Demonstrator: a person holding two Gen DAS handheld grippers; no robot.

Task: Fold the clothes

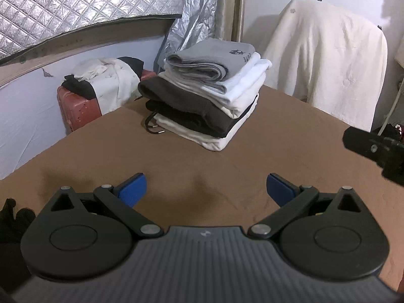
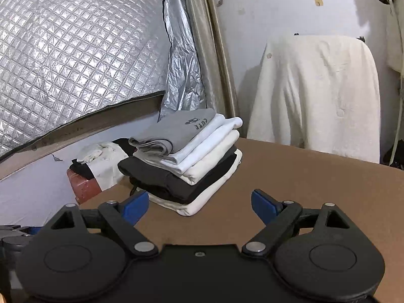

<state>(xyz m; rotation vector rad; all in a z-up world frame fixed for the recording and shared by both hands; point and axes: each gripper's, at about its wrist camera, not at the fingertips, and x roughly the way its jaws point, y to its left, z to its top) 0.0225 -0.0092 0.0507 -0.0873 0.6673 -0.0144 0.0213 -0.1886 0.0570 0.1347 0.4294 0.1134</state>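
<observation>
Brown tabletop bare beside stack.

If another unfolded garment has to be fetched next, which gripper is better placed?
Left, tentatively: a dark cloth lies beside the open left gripper. The open right gripper faces only the stack of folded clothes on the brown table.

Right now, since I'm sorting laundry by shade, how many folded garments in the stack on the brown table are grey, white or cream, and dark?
Folded stack on the brown table, as far as layers can be told apart:
Grey: 1, the top garment
White or cream: 4, three under the grey one and one at the bottom
Dark: 2
Total: 7
</observation>
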